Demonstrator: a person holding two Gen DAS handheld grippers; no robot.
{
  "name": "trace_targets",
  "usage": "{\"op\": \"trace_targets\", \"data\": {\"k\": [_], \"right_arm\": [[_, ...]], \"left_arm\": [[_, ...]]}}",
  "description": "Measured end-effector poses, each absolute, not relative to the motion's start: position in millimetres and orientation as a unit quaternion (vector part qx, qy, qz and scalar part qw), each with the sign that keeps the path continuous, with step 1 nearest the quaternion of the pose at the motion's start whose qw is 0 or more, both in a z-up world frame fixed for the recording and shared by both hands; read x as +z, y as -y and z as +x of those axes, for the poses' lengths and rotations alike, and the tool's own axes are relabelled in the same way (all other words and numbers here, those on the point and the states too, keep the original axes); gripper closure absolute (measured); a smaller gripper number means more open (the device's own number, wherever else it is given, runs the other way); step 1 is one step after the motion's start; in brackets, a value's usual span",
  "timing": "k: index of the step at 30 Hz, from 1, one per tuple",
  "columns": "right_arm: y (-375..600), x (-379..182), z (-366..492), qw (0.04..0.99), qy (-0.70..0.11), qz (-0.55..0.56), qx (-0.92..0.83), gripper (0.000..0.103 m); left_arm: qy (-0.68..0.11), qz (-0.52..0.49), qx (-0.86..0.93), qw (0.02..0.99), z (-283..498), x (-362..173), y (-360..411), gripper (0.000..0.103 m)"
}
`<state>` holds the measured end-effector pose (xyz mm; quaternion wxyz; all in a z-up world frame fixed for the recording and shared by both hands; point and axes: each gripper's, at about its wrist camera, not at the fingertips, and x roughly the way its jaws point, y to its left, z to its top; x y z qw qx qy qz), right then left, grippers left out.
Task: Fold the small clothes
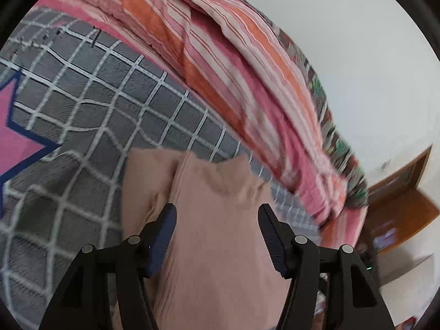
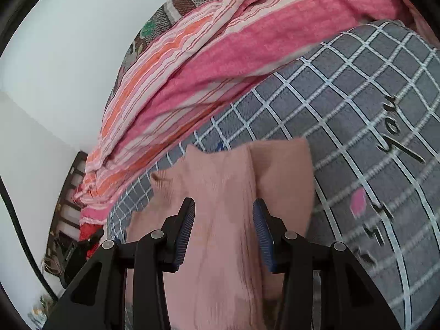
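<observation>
We look down on a bed covered by a grey blanket [image 1: 90,115] with a white grid, and behind it a plain white wall [image 1: 343,27] closes the room. In the left wrist view, a pink star [image 1: 16,140] with a dark blue outline sits on the blanket far to the left of our tongs. Beyond the tongs, a bunched quilt [image 1: 220,63] striped in pink, orange and white runs across the far side of the bed. Off to the right stands brown wooden furniture [image 1: 404,206].

Our left tongs [image 1: 217,214] stand open, the fingers apart with clear gaps to the cloth. The small pink garment [image 1: 214,220] lies on the blanket right under and between them, its folded layers reaching a little past the tips.

In the right wrist view, the same striped quilt lies beyond and to the left of the tongs. Our right tongs [image 2: 224,210] are also open, somewhat narrower, and the pink garment [image 2: 228,181] lies flat beneath and between the fingers, not pinched. To the right of these tongs, black lettering [image 2: 396,134] and a small pink patch [image 2: 359,202] mark the blanket.
</observation>
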<state>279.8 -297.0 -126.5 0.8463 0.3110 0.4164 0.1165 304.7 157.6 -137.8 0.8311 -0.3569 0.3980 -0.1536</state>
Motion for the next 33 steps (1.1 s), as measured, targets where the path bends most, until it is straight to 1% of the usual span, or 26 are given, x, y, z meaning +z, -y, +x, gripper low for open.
{"op": "trace_targets", "data": {"k": [7, 8, 9, 10, 13, 16, 19, 22, 23, 24, 27, 30, 32, 33], "right_arm": [[268, -107, 200, 0.883, -0.413, 0.177, 0.135, 0.059], [265, -106, 188, 0.885, -0.411, 0.168, 0.142, 0.057], [261, -107, 178, 0.883, -0.414, 0.164, 0.15, 0.054], [258, -108, 171, 0.881, -0.418, 0.159, 0.155, 0.052], [252, -120, 148, 0.877, -0.429, 0.146, 0.158, 0.051], [252, -140, 140, 0.867, -0.444, 0.162, 0.159, 0.049], [258, -160, 140, 0.861, -0.451, 0.194, 0.135, 0.049], [263, -167, 142, 0.864, -0.43, 0.23, 0.128, 0.048], [265, -168, 144, 0.864, -0.423, 0.242, 0.128, 0.044], [266, -169, 147, 0.863, -0.416, 0.258, 0.126, 0.042], [271, -172, 158, 0.859, -0.402, 0.3, 0.103, 0.042], [275, -174, 170, 0.853, -0.395, 0.332, 0.08, 0.042], [276, -175, 180, 0.85, -0.39, 0.348, 0.066, 0.042], [276, -175, 184, 0.849, -0.39, 0.352, 0.058, 0.047]], "left_arm": [[-0.399, -0.278, -0.155, 0.86, 242, -134, -154, 0.042], [-0.4, -0.267, -0.154, 0.863, 231, -135, -152, 0.042], [-0.399, -0.255, -0.152, 0.868, 219, -136, -151, 0.04], [-0.397, -0.247, -0.148, 0.871, 206, -139, -150, 0.038], [-0.391, -0.251, -0.148, 0.873, 174, -148, -151, 0.038], [-0.396, -0.289, -0.168, 0.855, 152, -166, -151, 0.037], [-0.409, -0.319, -0.181, 0.835, 153, -186, -144, 0.037], [-0.382, -0.349, -0.18, 0.836, 164, -191, -144, 0.037], [-0.381, -0.36, -0.176, 0.833, 171, -194, -144, 0.037], [-0.38, -0.376, -0.17, 0.828, 179, -198, -147, 0.037], [-0.368, -0.405, -0.156, 0.822, 195, -202, -150, 0.038], [-0.367, -0.402, -0.14, 0.827, 202, -200, -149, 0.04], [-0.371, -0.386, -0.123, 0.836, 204, -197, -144, 0.045], [-0.374, -0.374, -0.115, 0.841, 204, -196, -143, 0.052]]}}
